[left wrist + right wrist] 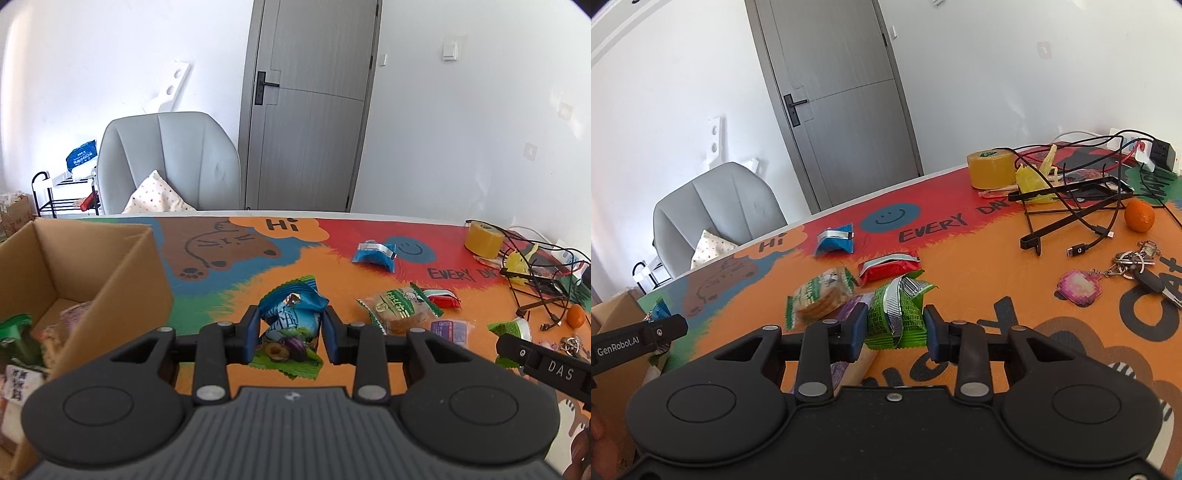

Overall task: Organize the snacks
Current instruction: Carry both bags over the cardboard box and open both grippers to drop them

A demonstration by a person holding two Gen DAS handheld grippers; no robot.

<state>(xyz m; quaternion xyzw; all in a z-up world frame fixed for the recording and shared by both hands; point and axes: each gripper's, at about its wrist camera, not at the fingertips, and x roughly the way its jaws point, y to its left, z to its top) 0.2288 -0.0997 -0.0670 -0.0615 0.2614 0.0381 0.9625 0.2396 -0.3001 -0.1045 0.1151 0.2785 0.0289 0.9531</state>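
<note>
Both grippers filled the near edge of their views, each clamped on a snack packet above the colourful table mat (258,266). Between the blue pads of the left gripper (290,334) sat a blue-and-green plum packet (290,325), pinched across its middle with its crimped ends pointing away from and back toward the camera; the jaws stood only as wide as the packet. The right gripper (895,329) was closed just as firmly on a crumpled green packet (899,314), whose silver seam and barcode showed at the top.

The cardboard box (122,280) stood open just to the left of the left gripper, with several packets already lying inside. That was the relation that mattered: the box lay to the left of both hands, and the left hand was much the nearer, so its plum packet would probably go in first (the right one had the whole width of the other gripper to pass).

Still on the mat were a biscuit packet (820,295), a red packet (888,266), a blue packet (834,240) and a purple one (448,328) partly hidden below the right jaws. Cables, keys (1137,258), an orange (1139,216) and a tape roll (991,168) lay well off to the right and looked like no part of the job
</note>
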